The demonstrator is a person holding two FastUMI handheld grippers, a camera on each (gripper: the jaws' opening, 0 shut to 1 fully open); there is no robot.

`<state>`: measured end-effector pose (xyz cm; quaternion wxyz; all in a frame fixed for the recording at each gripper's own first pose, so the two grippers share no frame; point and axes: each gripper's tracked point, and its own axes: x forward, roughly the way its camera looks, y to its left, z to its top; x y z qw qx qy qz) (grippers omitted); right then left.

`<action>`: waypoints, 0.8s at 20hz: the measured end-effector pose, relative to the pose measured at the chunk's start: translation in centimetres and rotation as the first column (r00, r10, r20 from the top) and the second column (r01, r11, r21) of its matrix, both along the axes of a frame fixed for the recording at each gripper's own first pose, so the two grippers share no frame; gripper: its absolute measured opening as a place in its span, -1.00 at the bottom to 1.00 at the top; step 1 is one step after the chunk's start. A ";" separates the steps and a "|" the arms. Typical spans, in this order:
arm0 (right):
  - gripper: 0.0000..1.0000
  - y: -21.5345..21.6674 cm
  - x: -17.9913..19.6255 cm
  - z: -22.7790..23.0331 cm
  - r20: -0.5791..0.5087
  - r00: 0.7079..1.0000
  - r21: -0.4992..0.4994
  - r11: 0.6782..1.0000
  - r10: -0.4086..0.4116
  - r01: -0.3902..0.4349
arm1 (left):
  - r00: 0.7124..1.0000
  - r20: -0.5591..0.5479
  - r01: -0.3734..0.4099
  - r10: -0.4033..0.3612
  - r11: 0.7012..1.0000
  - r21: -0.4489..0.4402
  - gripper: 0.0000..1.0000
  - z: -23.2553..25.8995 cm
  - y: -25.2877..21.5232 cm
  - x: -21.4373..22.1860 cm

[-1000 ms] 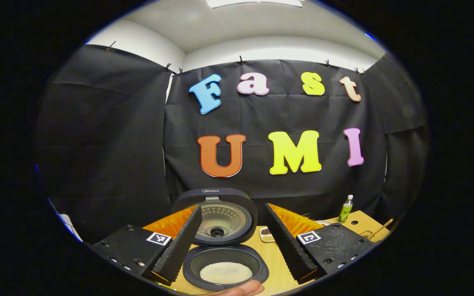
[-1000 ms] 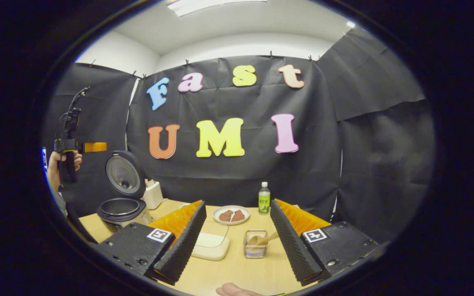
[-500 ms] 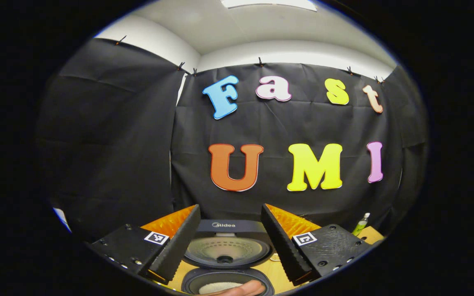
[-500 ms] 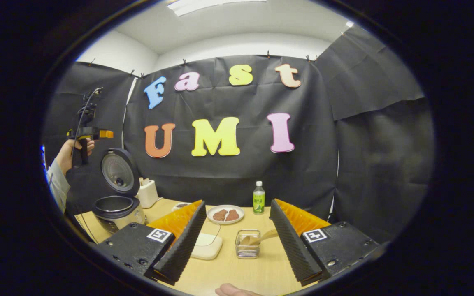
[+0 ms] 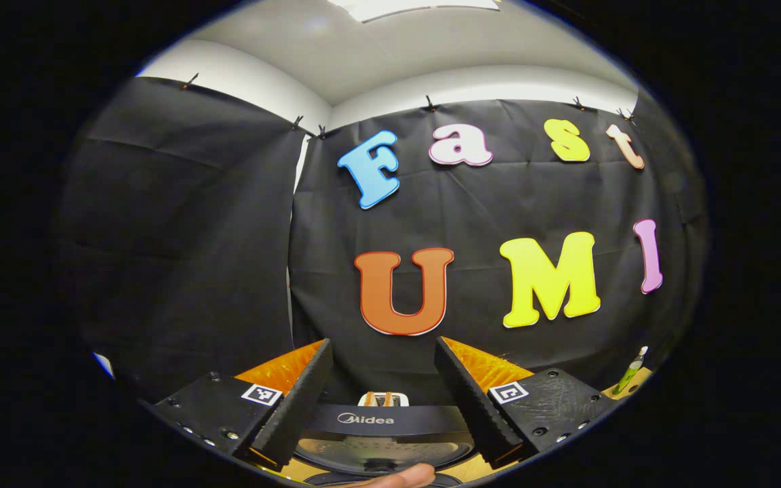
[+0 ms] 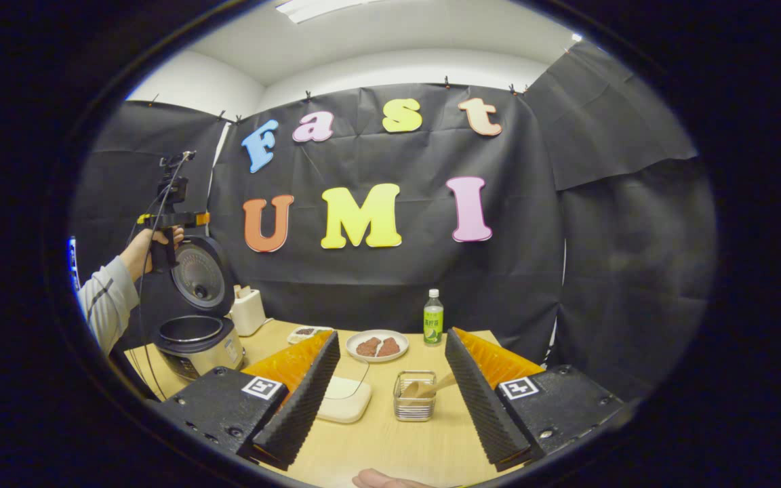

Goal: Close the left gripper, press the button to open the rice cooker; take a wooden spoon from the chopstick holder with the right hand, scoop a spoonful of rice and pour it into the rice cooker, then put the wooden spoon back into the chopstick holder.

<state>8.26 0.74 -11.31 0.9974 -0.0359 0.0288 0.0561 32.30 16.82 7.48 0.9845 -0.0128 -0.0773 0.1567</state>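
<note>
- A light wooden table (image 6: 390, 440) carries everything.
- On it: rice cooker (image 6: 194, 342), toaster (image 6: 248, 315), small dish (image 6: 306, 333), plate (image 6: 377, 346), bottle (image 6: 433, 318), white box (image 6: 344, 400), chopstick holder (image 6: 415, 405).

Out on the wooden table (image 6: 390, 440) a round plate (image 6: 377, 337) with two brown pieces sits at centre. At its three o'clock, just beside it, a green-labelled bottle (image 6: 433, 318) stands upright. At nine o'clock lies a small dish (image 6: 304, 333) of dark bits, and past that, a white toaster (image 6: 247, 311). At the plate's seven o'clock rests a flat white container (image 6: 345, 398).
</note>
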 end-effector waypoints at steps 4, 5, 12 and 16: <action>1.00 1.0 -1.2 0.1 -0.002 1.000 -0.009 1.000 0.012 -0.012 | 0.991 -0.132 -0.011 0.000 0.996 -0.088 0.77 -3.4 1.8 1.7; 1.00 1.1 -1.7 0.3 0.000 1.000 -0.013 1.000 0.008 -0.008 | 0.989 -0.146 -0.016 0.003 0.996 -0.088 0.90 -3.8 2.0 1.4; 1.00 1.8 -6.9 2.1 0.029 0.999 -0.049 0.999 -0.015 0.016 | 0.983 -0.183 0.008 -0.027 0.995 -0.101 0.99 -4.2 1.1 -0.8; 1.00 1.8 -10.2 2.3 0.038 0.999 -0.039 0.999 0.003 -0.002 | 0.977 -0.209 0.011 -0.034 0.994 -0.109 0.99 -5.1 0.6 -2.8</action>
